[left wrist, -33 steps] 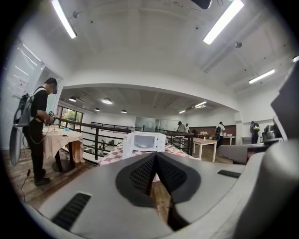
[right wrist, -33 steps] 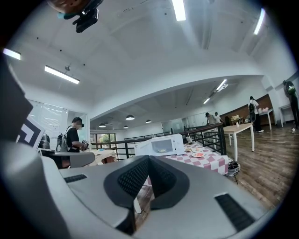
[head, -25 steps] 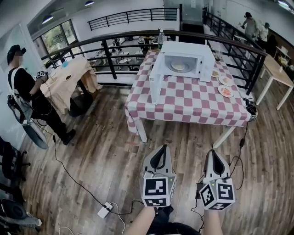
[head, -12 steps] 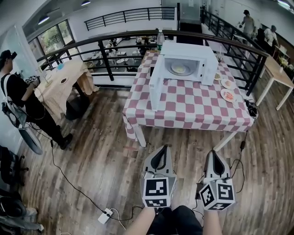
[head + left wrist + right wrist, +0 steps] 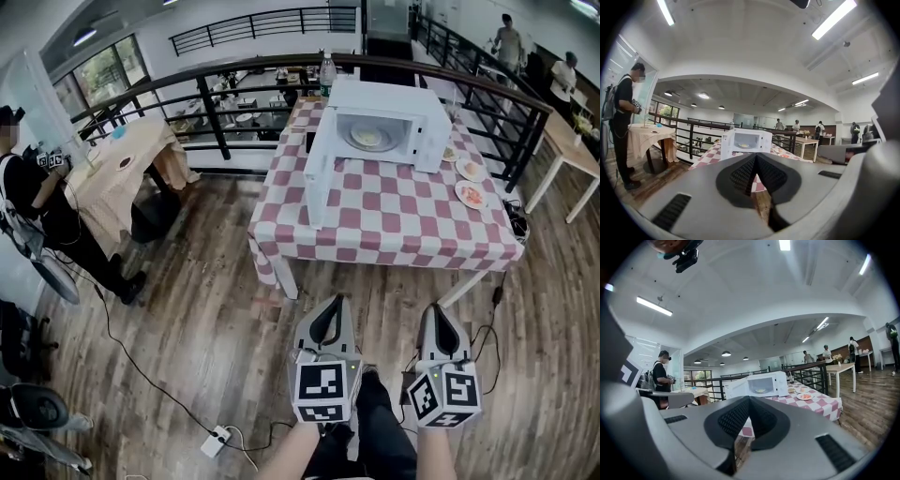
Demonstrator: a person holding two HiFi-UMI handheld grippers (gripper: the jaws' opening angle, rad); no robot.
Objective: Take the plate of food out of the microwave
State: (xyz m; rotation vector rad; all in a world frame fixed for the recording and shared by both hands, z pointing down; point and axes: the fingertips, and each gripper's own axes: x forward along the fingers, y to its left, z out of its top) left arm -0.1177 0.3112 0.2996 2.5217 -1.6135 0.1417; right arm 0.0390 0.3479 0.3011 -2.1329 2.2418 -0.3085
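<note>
A white microwave (image 5: 384, 122) stands on a table with a red-and-white checked cloth (image 5: 394, 220), its door (image 5: 319, 183) swung open to the left. Inside lies a plate of food (image 5: 367, 138). My left gripper (image 5: 330, 302) and right gripper (image 5: 439, 309) hover side by side over the wooden floor, well short of the table's front edge, both shut and empty. The left gripper view shows the microwave (image 5: 746, 140) and plate (image 5: 744, 146) far beyond the closed jaws (image 5: 755, 157). In the right gripper view the microwave (image 5: 761, 384) sits beyond its closed jaws (image 5: 749, 399).
Two more plates of food (image 5: 469, 194) lie on the cloth right of the microwave, and a bottle (image 5: 327, 70) stands behind it. A black railing (image 5: 216, 112) runs behind the table. A person (image 5: 37, 216) stands at left by a tan-draped table (image 5: 122, 169). A power strip (image 5: 215, 436) and cables lie on the floor.
Both grippers and the head have advanced toward the checked table, still shut. The microwave looks slightly nearer, and the person at left has slid toward the picture's edge.
</note>
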